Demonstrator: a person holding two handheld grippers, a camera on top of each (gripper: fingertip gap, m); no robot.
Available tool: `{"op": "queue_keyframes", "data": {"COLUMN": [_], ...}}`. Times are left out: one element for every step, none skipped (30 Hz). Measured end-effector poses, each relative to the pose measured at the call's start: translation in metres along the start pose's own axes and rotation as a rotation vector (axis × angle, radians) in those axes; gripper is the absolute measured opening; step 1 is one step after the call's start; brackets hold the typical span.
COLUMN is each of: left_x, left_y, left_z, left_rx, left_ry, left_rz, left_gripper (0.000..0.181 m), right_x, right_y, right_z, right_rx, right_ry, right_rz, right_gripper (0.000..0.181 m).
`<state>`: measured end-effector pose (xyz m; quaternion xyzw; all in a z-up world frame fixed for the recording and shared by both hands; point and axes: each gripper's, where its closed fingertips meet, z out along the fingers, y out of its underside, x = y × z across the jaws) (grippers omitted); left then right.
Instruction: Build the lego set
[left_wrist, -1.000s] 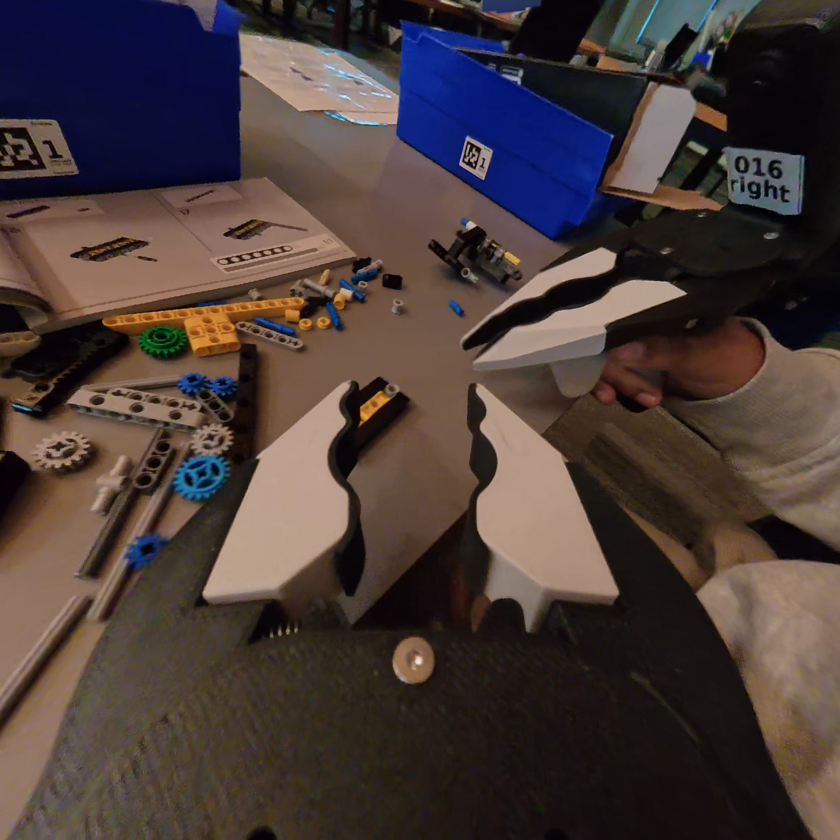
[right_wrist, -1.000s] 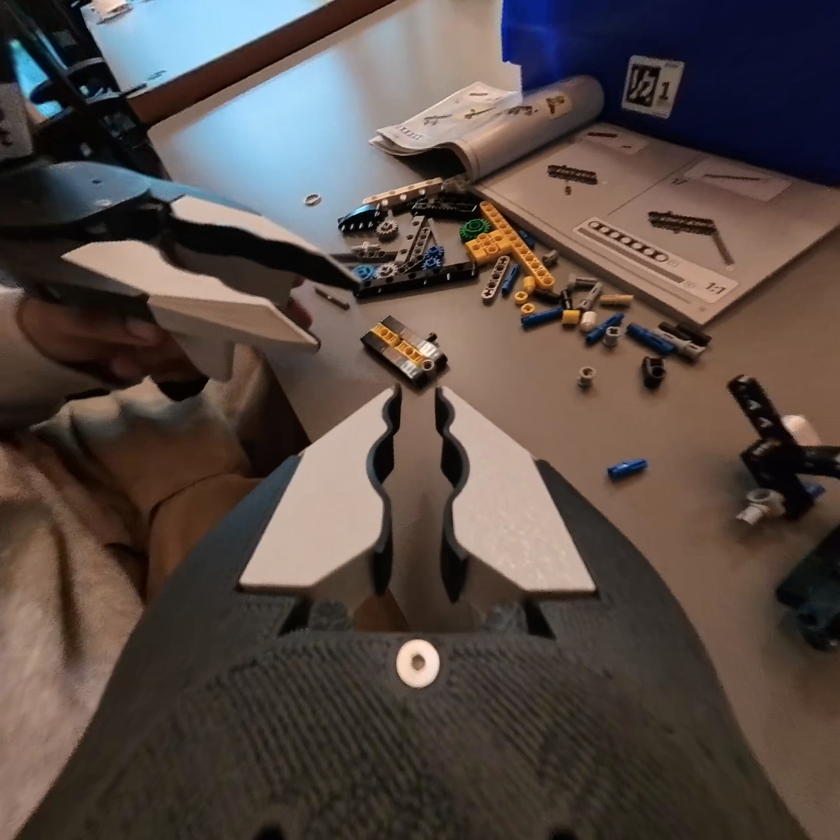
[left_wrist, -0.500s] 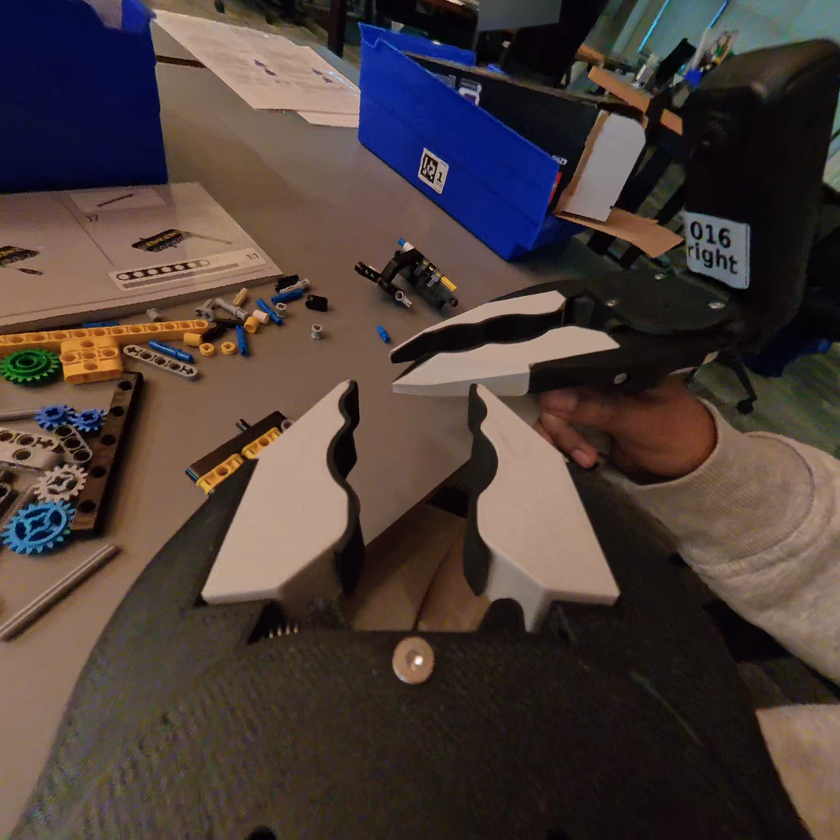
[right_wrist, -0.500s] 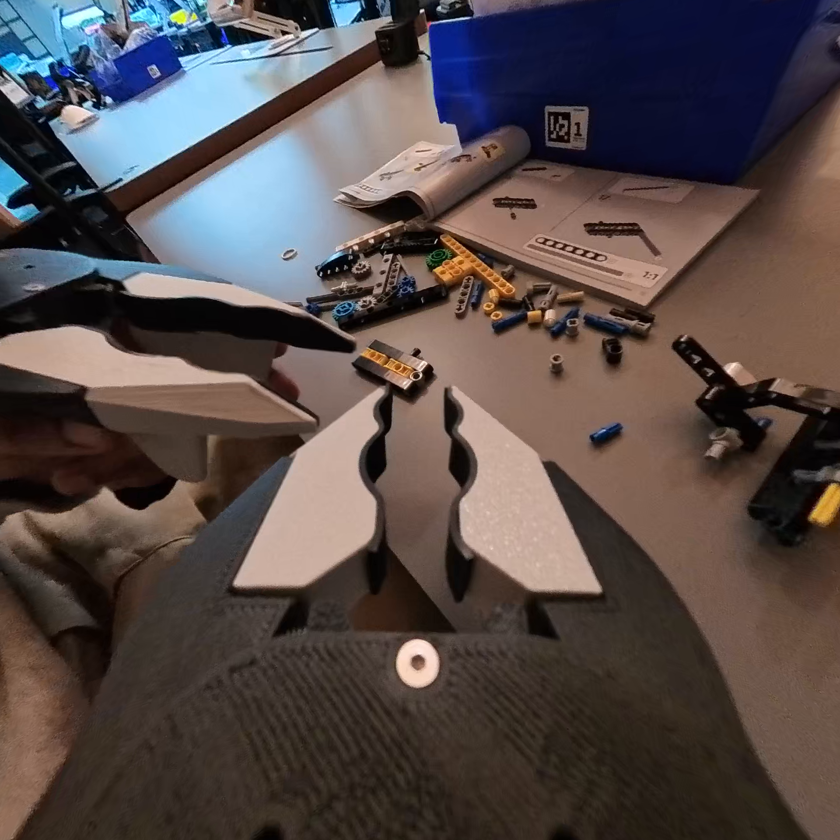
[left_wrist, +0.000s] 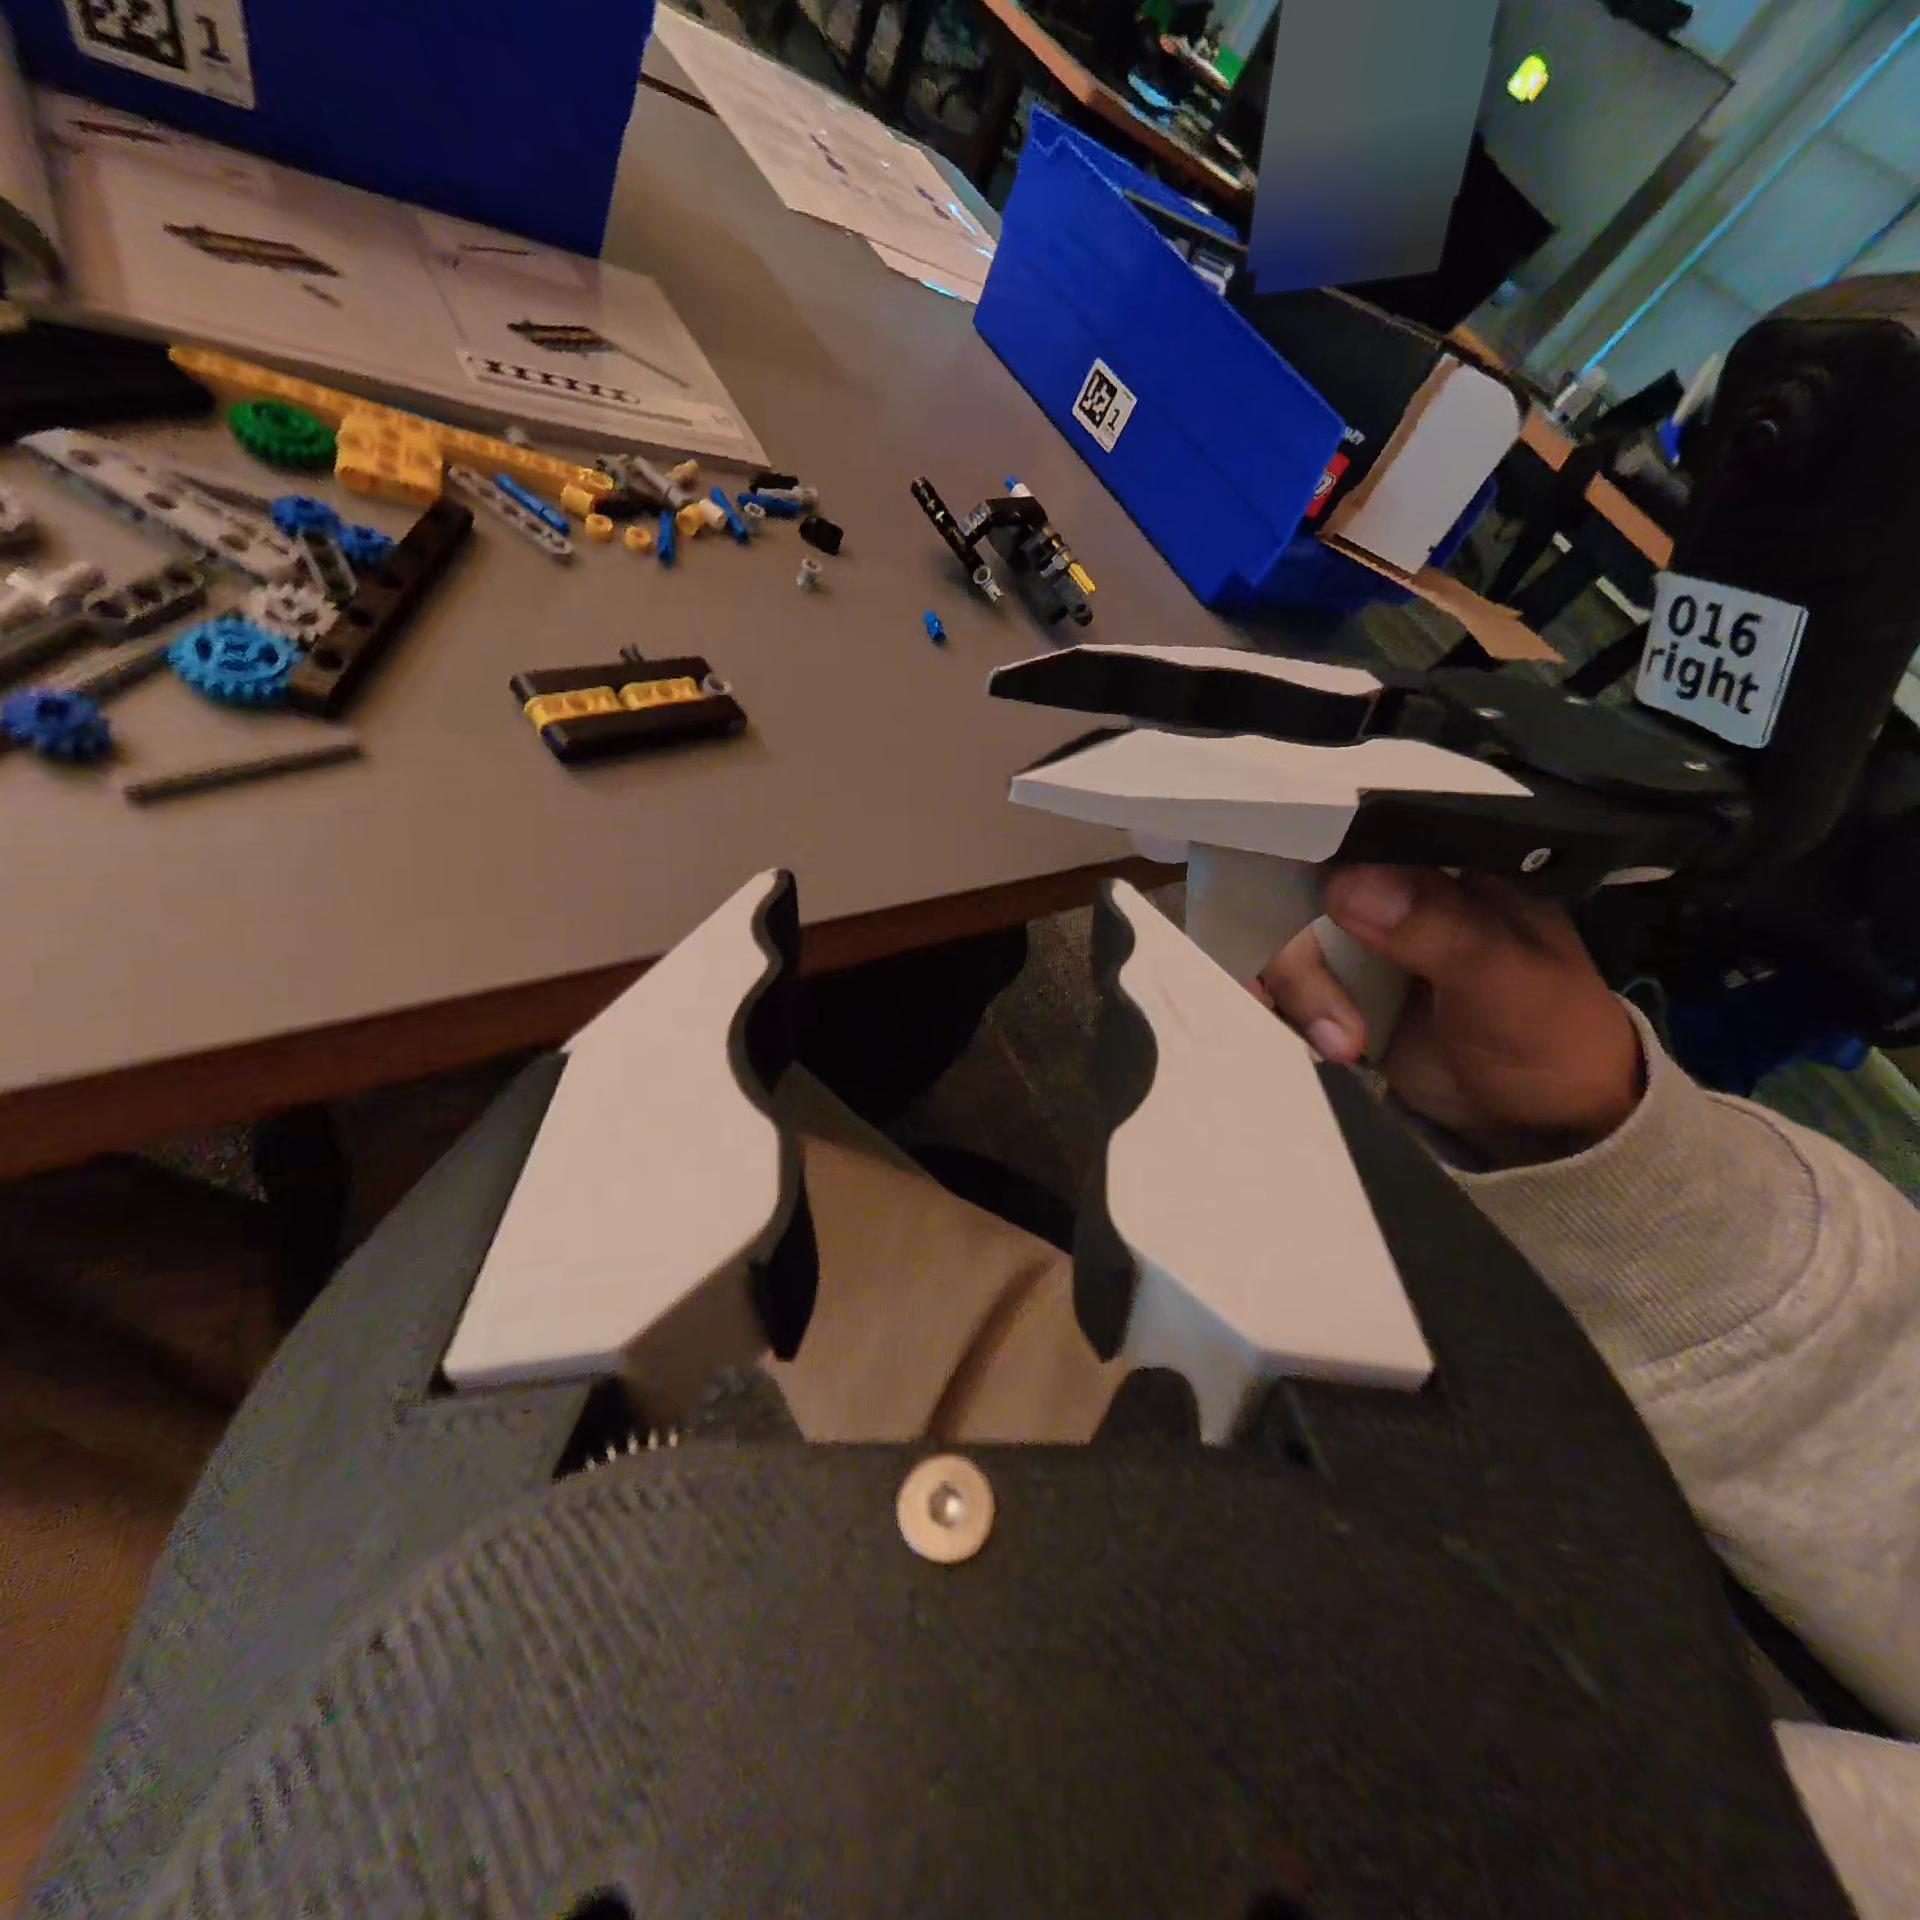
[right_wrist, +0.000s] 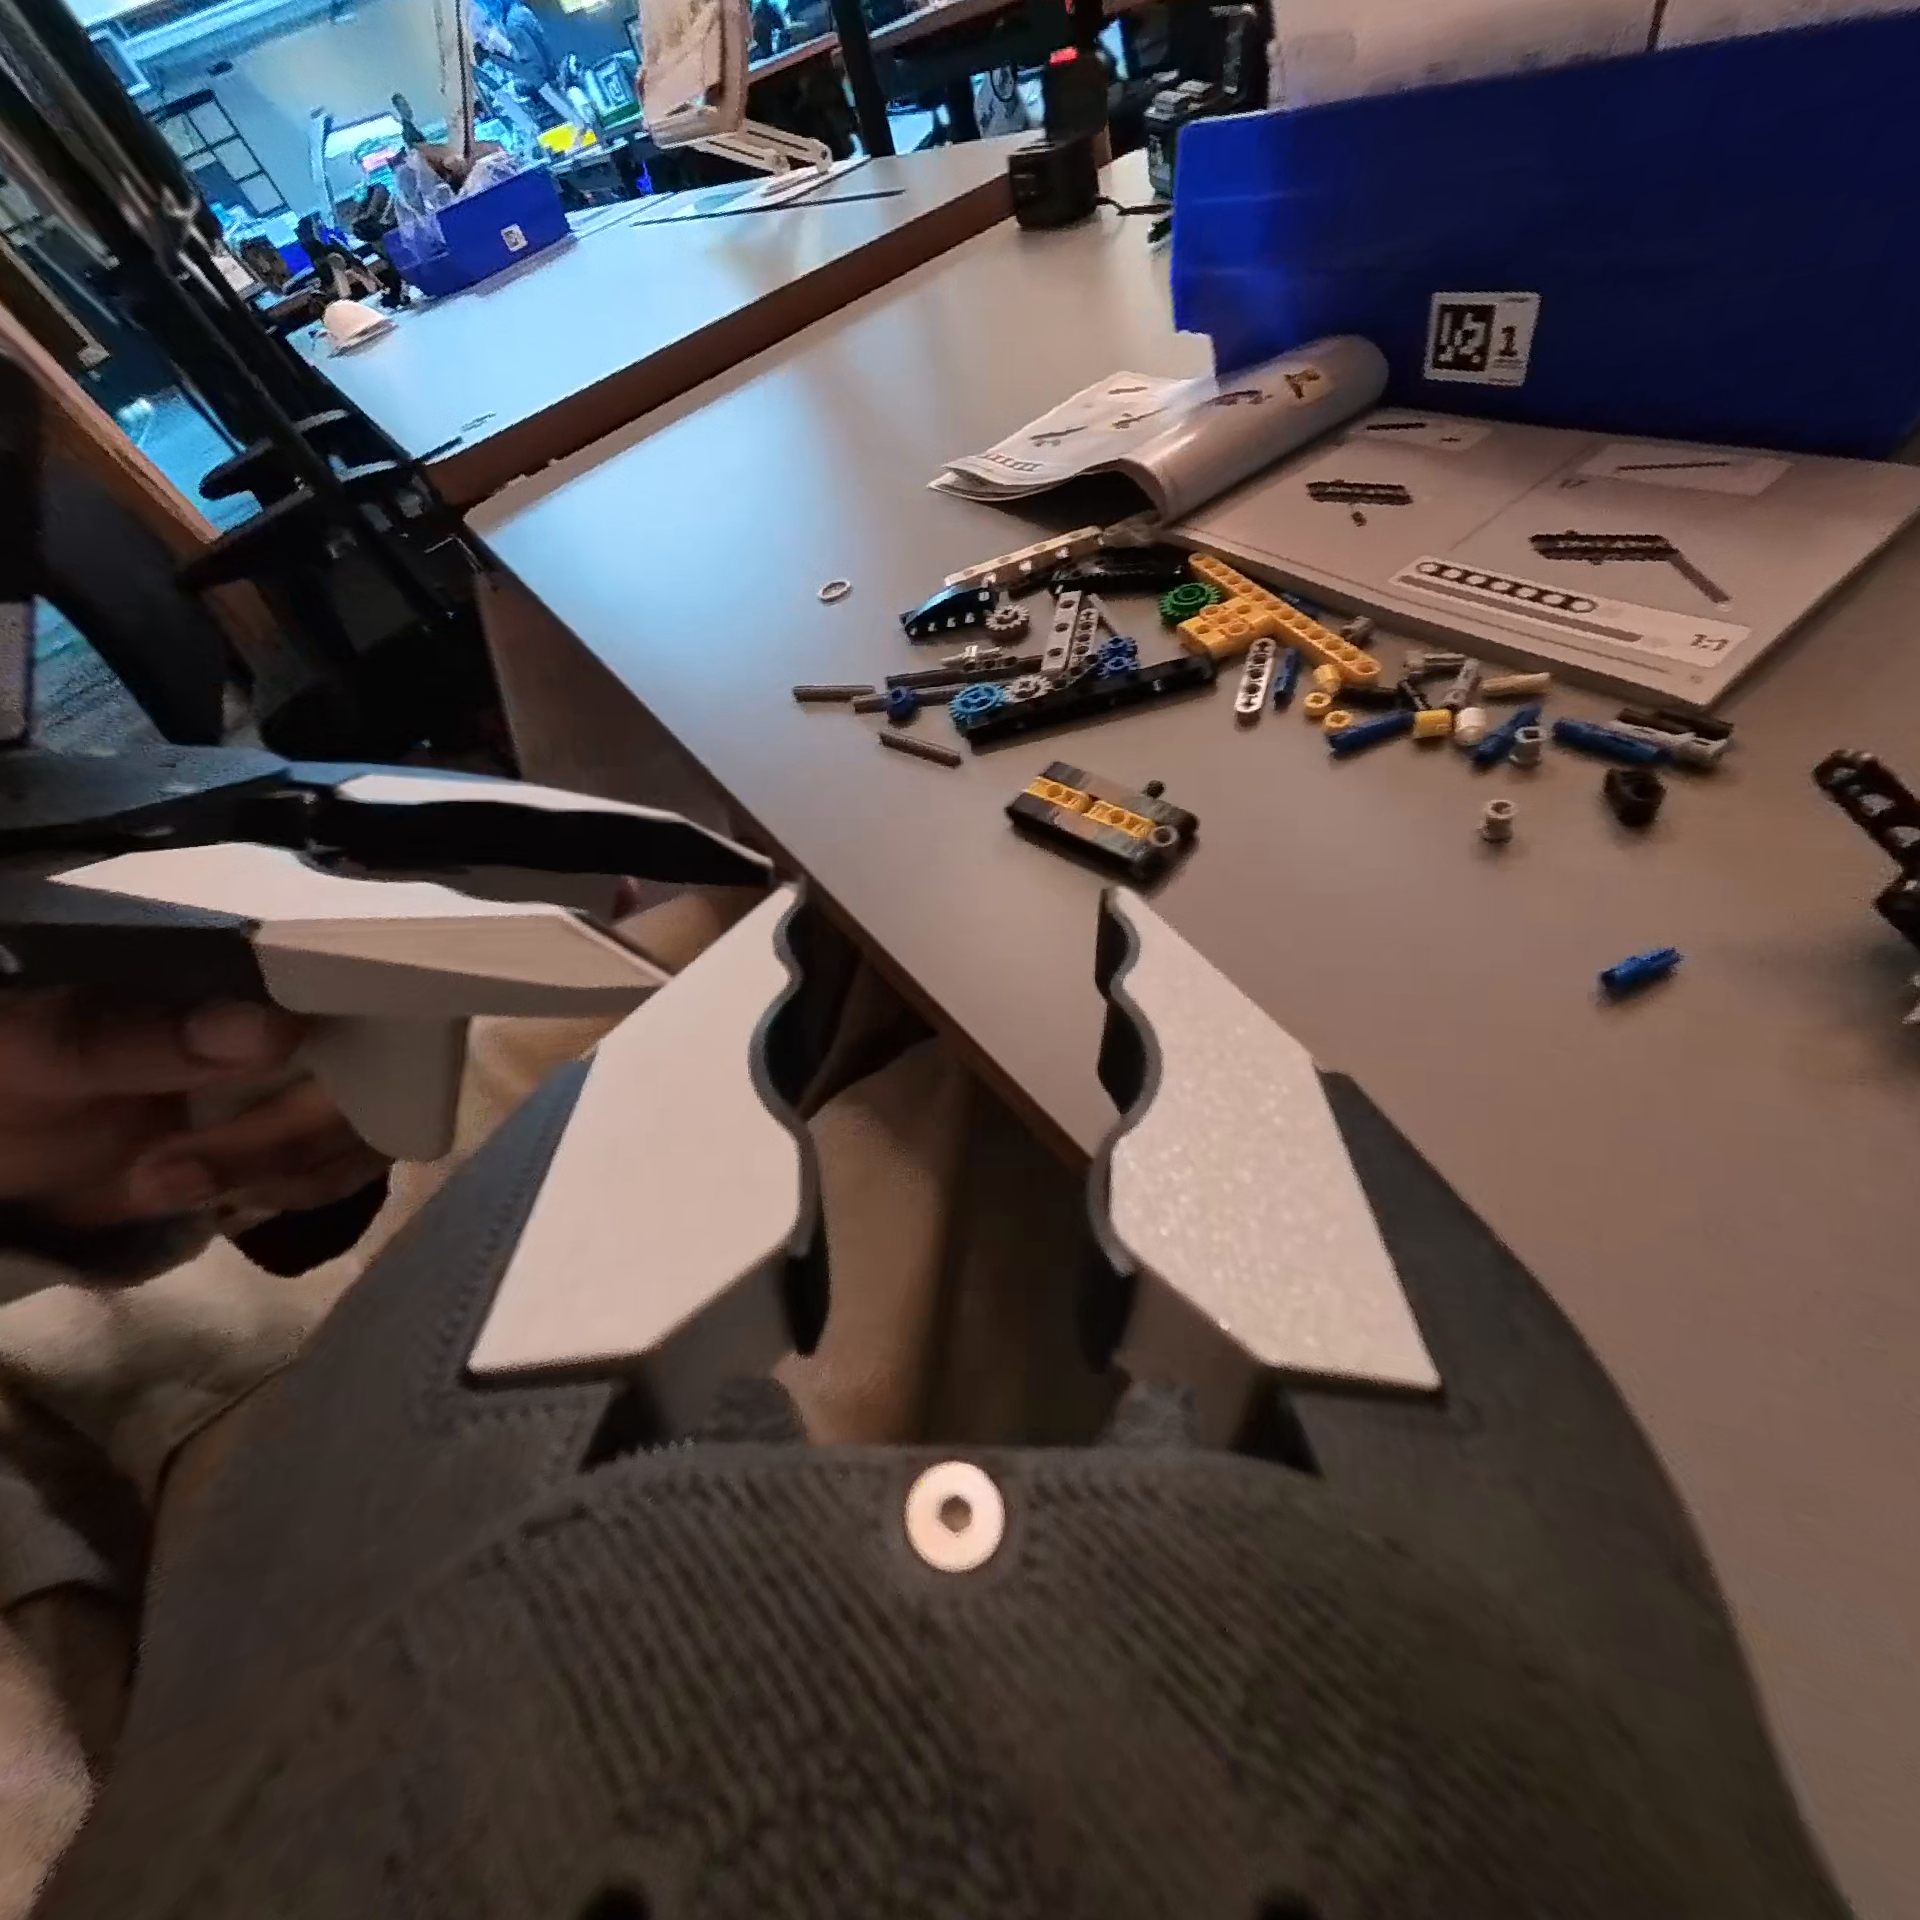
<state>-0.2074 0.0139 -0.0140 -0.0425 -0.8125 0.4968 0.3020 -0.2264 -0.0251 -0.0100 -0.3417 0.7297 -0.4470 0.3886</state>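
- Black-and-yellow lego assembly (left_wrist: 628, 703) lies flat on grey table (left_wrist: 436, 894), near the front edge, apart from the loose lego parts (left_wrist: 343, 540); long axis runs left to right in the left wrist view, small grey pin end toward the right.
- Wood-edged tabletop, open instruction booklet (right_wrist: 1538, 561) against a blue bin (right_wrist: 1662, 239), second blue bin (left_wrist: 1153, 416) further right; more tables behind.
- Left gripper (left_wrist: 940, 899) wide apart, empty, off the table edge.
- Right gripper (right_wrist: 945, 914) wide apart, empty, over the edge.
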Motion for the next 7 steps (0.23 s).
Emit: {"op": "queue_keyframes", "data": {"left_x": [0.000,0.001,0.002,0.003,0.003,0.004,0.005], "left_y": [0.002,0.003,0.003,0.003,0.003,0.003,0.003], "left_z": [-0.007,-0.015,-0.022,-0.029,-0.035,-0.040,-0.043], "left_rx": [0.012,0.024,0.038,0.053,0.067,0.081,0.092], "left_ry": [-0.010,-0.020,-0.028,-0.034,-0.040,-0.047,-0.051], "left_rz": [-0.009,-0.014,-0.017,-0.019,-0.020,-0.022,-0.020], "left_gripper": [0.057,0.058,0.059,0.059,0.060,0.060,0.061], "right_x": [-0.004,-0.007,-0.009,-0.010,-0.010,-0.011,-0.010], "right_y": [0.002,0.004,0.007,0.010,0.013,0.016,0.017], "right_z": [-0.001,-0.001,-0.001,-0.002,-0.003,-0.005,-0.008], "right_rx": [-0.001,-0.006,-0.012,-0.021,-0.030,-0.038,-0.040], "right_ry": [0.000,0.004,0.015,0.031,0.048,0.067,0.090], "right_rz": [-0.011,-0.025,-0.041,-0.062,-0.085,-0.109,-0.131], "right_gripper": [0.055,0.058,0.061,0.066,0.070,0.073,0.076]}}
